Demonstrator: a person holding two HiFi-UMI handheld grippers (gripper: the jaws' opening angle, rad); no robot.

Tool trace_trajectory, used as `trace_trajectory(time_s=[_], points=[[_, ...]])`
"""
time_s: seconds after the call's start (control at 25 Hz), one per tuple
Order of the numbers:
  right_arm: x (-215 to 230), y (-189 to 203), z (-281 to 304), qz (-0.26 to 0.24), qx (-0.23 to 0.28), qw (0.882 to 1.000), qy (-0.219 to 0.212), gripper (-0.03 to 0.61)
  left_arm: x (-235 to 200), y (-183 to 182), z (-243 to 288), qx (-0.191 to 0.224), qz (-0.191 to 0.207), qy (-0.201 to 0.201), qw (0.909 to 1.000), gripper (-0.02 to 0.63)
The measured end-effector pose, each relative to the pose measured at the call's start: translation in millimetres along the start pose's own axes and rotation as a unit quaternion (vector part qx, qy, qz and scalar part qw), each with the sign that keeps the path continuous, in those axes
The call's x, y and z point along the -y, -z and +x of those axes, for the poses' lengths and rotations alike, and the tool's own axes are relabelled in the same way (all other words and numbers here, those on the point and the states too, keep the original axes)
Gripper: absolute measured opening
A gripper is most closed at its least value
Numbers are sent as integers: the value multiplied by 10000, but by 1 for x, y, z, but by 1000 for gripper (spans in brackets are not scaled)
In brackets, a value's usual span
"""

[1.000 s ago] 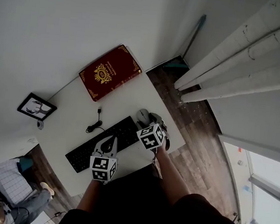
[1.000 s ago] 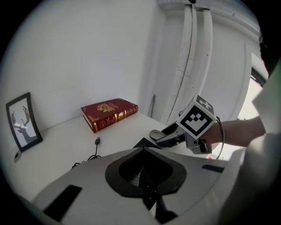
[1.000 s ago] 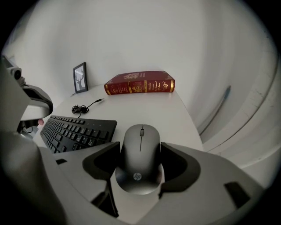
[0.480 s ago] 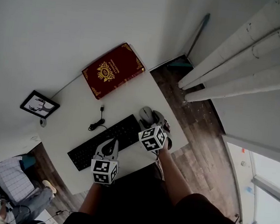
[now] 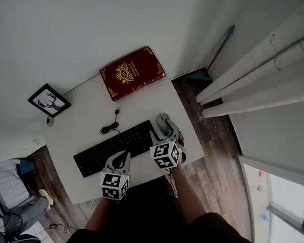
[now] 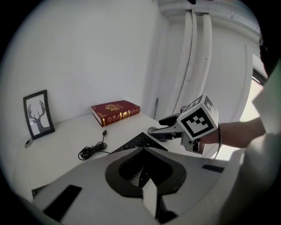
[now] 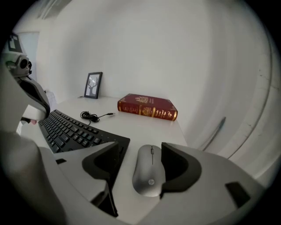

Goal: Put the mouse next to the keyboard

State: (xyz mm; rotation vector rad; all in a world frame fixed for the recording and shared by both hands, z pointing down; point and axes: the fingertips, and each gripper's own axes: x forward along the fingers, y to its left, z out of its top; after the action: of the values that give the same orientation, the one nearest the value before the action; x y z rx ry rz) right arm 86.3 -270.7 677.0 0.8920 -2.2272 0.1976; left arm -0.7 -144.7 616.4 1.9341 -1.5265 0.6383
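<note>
A grey mouse (image 7: 149, 169) lies flat on the white desk (image 5: 87, 123), just right of the black keyboard (image 7: 70, 129). My right gripper (image 7: 140, 154) is open and straddles it. The right jaw touches the mouse's side, and a gap shows at the left jaw. From the head view the mouse (image 5: 162, 123) pokes out beyond the right gripper (image 5: 167, 131) at the keyboard's (image 5: 117, 147) right end. My left gripper (image 5: 119, 157) hovers over the keyboard's near edge, shut and holding nothing. In the left gripper view its tips (image 6: 142, 151) meet above the keys.
A dark red book (image 5: 132, 72) lies at the back of the desk, and a framed deer picture (image 5: 49, 100) leans on the wall at the left. A coiled black cable (image 5: 110, 125) sits behind the keyboard. The desk's right edge drops to wood floor (image 5: 203, 144).
The head camera has shifted a little, so the desk sits differently in the frame. Both grippers and the mouse keep nearly the same places relative to the keyboard.
</note>
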Motion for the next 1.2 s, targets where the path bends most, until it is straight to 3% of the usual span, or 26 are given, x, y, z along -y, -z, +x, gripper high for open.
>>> trace_trajectory(time_s=[0.28, 0.44, 0.52, 0.8, 1.04, 1.2], points=[[-26, -5, -18, -284, 227, 9993, -88, 282, 6, 12, -23, 155, -37, -128, 9998, 2], [-43, -9, -39, -488, 528, 9972, -198, 87, 14, 21, -32, 218, -109, -152, 9996, 2], [-50, -10, -50, -613, 660, 9956, -247, 50, 21, 21, -37, 294, -121, -145, 9994, 2], [-66, -1, -93, -787, 1024, 9913, -269, 25, 56, 43, -64, 402, -125, -163, 9990, 2], [-93, 17, -131, -1101, 1430, 9833, -218, 20, 79, 83, -94, 672, -447, -519, 9954, 2], [-126, 33, -178, -1488, 1621, 9747, -381, 20, 92, 105, -117, 965, -928, -830, 9875, 2]])
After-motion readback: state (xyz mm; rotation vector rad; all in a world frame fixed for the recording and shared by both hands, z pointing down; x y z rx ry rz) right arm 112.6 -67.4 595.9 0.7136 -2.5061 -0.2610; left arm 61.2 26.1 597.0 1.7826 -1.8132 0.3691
